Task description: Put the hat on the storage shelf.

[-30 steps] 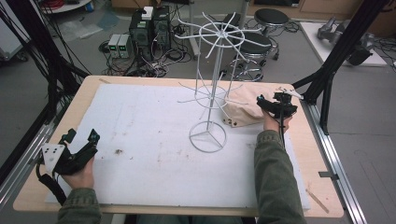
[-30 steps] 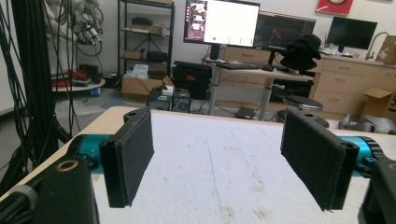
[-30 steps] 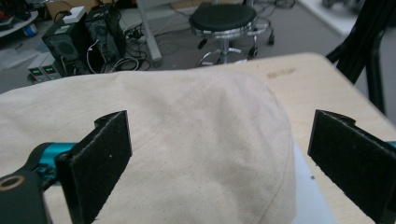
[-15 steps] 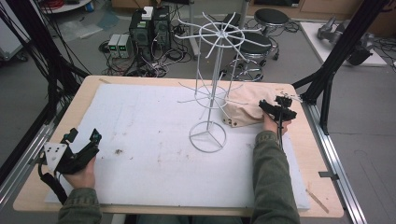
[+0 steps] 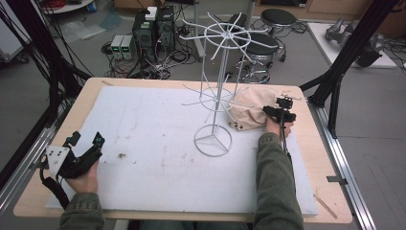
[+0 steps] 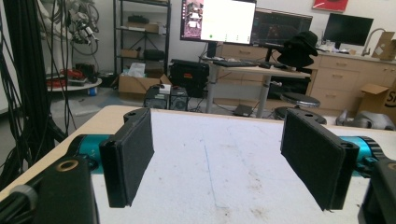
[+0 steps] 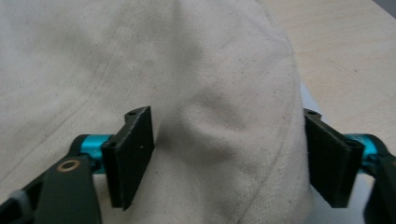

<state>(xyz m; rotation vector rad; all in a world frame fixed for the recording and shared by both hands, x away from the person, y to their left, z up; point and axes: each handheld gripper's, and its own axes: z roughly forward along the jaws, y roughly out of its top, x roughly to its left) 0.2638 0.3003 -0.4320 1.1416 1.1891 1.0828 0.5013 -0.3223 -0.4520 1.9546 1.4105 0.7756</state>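
A beige cloth cap (image 5: pixel 250 111) lies on the table's right side, against the lower arms of a white wire display stand (image 5: pixel 217 91). My right gripper (image 5: pixel 279 111) is at the cap's right edge. In the right gripper view the cap (image 7: pixel 196 93) bulges between the two jaws, and the right gripper (image 7: pixel 229 154) stands open astride the fabric. My left gripper (image 5: pixel 86 139) rests near the table's front left corner. In the left gripper view the left gripper (image 6: pixel 224 163) is open, with only the white mat (image 6: pixel 219 158) between its jaws.
The stand's round base (image 5: pixel 212 140) sits on the white mat (image 5: pixel 153 143) near the table's middle. Its wire arms spread wide overhead. Black frame posts (image 5: pixel 335 81) rise at the table's right, and cables and computers lie on the floor behind.
The right gripper has shifted slightly at the cap's edge. The left gripper has stayed where it was.
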